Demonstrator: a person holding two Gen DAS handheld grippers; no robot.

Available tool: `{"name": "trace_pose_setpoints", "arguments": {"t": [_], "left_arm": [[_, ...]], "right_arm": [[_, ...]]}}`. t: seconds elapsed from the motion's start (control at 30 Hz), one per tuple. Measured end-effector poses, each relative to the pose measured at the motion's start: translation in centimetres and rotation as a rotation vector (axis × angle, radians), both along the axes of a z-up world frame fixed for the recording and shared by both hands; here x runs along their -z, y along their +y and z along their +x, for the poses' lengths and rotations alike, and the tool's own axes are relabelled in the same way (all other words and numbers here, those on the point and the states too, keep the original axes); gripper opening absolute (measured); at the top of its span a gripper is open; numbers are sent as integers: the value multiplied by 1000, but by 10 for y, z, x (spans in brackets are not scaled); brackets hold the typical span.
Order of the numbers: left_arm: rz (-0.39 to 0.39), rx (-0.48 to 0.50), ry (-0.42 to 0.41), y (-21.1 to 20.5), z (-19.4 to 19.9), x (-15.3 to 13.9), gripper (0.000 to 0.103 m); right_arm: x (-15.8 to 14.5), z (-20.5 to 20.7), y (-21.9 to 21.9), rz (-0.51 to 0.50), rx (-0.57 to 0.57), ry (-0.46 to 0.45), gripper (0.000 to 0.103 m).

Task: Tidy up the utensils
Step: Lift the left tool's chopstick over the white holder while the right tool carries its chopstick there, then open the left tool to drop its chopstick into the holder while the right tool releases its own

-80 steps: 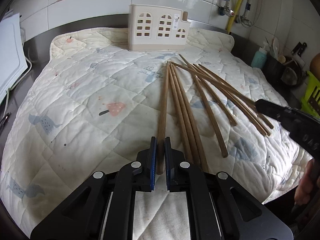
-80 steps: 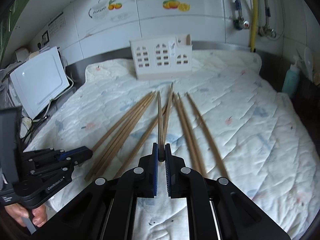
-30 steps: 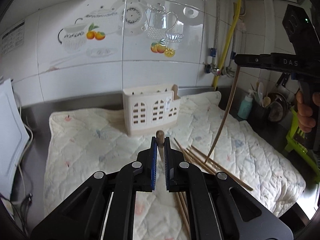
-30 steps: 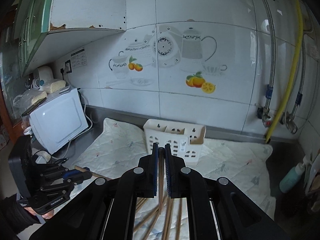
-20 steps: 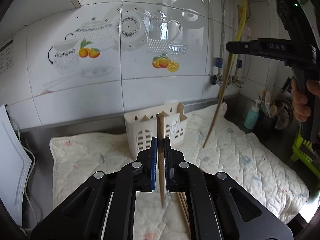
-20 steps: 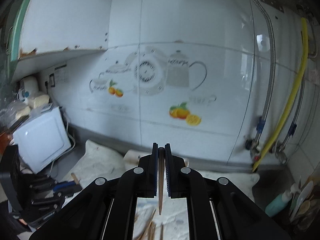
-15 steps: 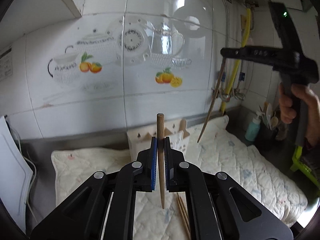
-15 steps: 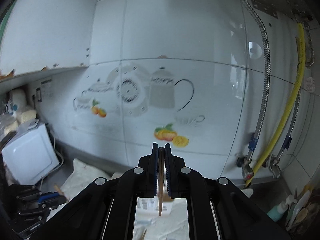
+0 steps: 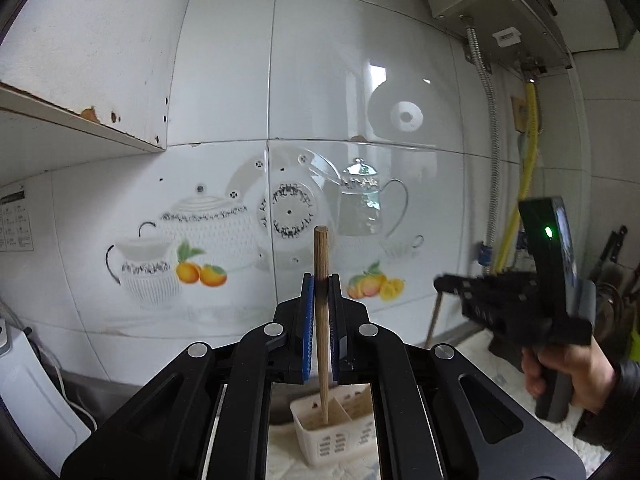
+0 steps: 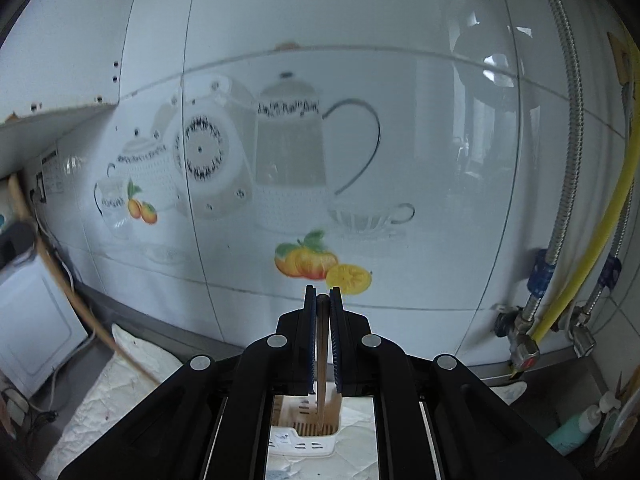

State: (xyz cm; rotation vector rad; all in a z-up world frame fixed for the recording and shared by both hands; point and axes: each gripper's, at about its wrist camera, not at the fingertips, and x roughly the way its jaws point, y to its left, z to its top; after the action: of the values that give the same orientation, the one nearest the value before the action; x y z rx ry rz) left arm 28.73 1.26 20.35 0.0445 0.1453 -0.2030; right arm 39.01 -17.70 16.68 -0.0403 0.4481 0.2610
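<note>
Left gripper: pads pinching one wooden chopstick, long axis 12-to-6, tip over white utensil holder. Right gripper: likewise clamps upright chopstick.

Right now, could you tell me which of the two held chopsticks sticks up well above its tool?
The left tool's chopstick: its blunt end stands well clear above the pads, while the right tool's chopstick ends about level with them.

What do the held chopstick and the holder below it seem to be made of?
Chopstick: probably bamboo or wood, matte brown with faint lengthwise grain. Utensil holder: likely moulded plastic, smooth cream, with neat slots in its wall and a thin divider.
</note>
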Motion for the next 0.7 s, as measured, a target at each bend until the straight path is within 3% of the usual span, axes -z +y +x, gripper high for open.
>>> {"name": "trace_pose_setpoints", "arguments": {"t": [0.13,0.53,0.7], "left_arm": [[7,-26,-10,-2,19,7,5],[-24,-47,101,-1,57,49,5],[-23,-45,133,1,59,57,5]], "right_arm": [[17,2,0,-29,-16,21,7],[44,1,-3,-59,-28,67,7],[43,-4,-5,-59,-25,62,18]]}}
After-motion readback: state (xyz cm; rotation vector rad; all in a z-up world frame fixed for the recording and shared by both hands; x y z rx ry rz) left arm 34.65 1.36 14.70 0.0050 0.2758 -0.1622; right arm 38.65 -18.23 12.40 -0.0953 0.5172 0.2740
